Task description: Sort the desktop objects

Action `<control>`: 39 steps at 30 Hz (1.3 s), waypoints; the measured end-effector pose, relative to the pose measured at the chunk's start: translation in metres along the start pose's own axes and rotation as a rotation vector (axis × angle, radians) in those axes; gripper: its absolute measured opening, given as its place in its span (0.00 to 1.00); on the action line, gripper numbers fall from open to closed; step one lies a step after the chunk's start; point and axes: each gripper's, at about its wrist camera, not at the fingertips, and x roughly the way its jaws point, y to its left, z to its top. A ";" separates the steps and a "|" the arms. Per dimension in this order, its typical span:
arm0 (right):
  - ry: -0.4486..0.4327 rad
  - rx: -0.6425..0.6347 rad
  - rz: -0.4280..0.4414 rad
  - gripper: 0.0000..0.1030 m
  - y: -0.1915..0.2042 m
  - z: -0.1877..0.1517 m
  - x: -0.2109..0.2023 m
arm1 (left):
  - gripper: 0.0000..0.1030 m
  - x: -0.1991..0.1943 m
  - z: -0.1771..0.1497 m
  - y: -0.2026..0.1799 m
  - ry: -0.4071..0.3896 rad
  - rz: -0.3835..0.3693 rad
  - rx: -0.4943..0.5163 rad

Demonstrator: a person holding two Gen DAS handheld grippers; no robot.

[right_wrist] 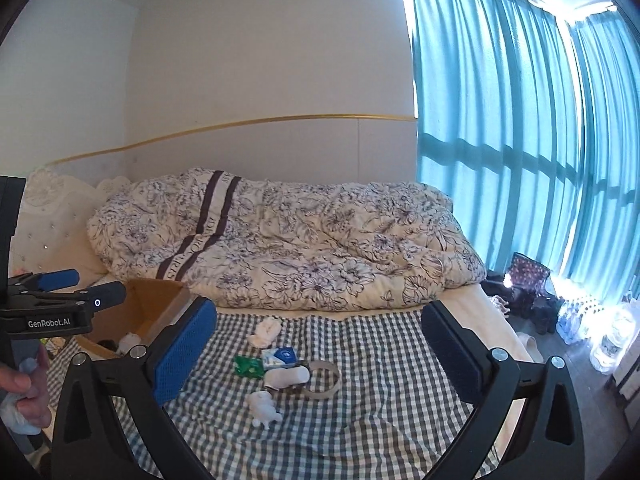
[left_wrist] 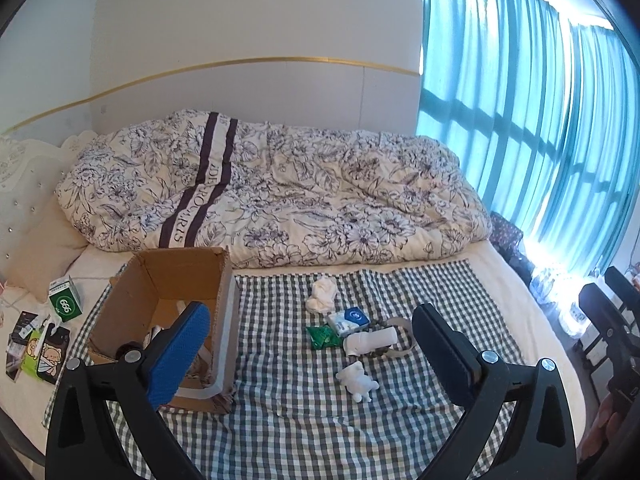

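Both pairs of fingers (left_wrist: 180, 356) gape wide and empty, the left gripper (left_wrist: 316, 356) and right gripper (right_wrist: 320, 354) aimed, we judge, to choose among the clutter: white figurine (left_wrist: 358, 386), tissue pack (left_wrist: 349, 320), green packet (left_wrist: 323, 336). Beside them, the cardboard box (left_wrist: 160, 280) waits on checked cloth (left_wrist: 320, 432) spread over a bed under teal curtains (left_wrist: 520, 100).

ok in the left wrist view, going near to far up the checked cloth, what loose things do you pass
white figurine → white roll → blue and white packet → crumpled white cloth
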 end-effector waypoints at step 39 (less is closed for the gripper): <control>0.339 -0.009 -0.023 0.97 -0.047 -0.122 0.191 | 1.00 0.227 -0.111 -0.034 0.382 -0.052 -0.013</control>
